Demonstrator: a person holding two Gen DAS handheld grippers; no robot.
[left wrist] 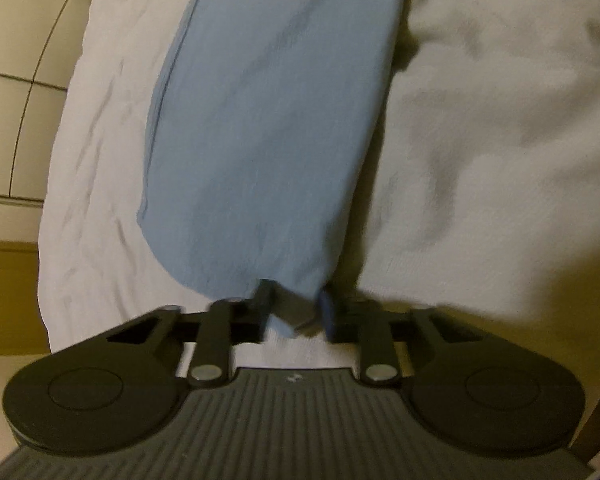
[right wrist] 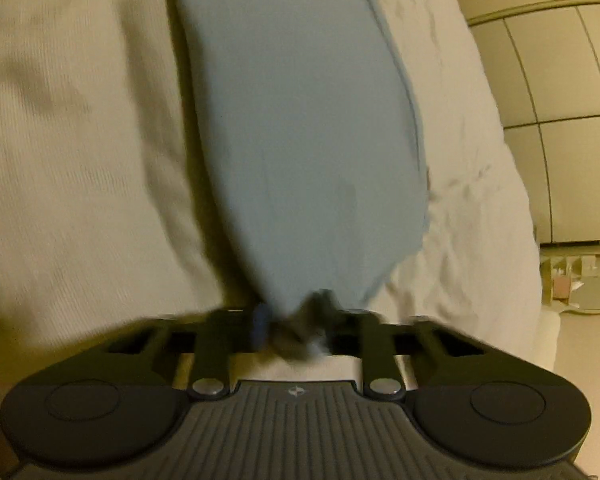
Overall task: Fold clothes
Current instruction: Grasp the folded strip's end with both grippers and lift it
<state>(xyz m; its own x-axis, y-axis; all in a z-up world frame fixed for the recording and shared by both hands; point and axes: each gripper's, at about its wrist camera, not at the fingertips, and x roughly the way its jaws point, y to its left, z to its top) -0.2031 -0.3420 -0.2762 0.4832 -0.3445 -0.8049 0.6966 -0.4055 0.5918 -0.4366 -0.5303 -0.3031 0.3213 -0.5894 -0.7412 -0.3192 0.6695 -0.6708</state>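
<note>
A light blue garment (left wrist: 260, 128) stretches away from my left gripper (left wrist: 296, 312), which is shut on its near edge. The same blue garment (right wrist: 300, 120) runs forward from my right gripper (right wrist: 292, 320), also shut on a bunched corner of it. The cloth hangs lifted above a white bed sheet (left wrist: 96, 184). Both views are motion-blurred. A cream knitted blanket (left wrist: 492, 140) lies beside the garment, seen as the cream blanket (right wrist: 72, 160) in the right wrist view.
The white sheet (right wrist: 472, 216) covers a bed whose edge drops to a pale floor (right wrist: 588, 344). Cream wardrobe doors (left wrist: 16, 80) stand beyond the bed. Wardrobe panels (right wrist: 560, 100) and a low round object (right wrist: 592, 292) on the floor sit at the right.
</note>
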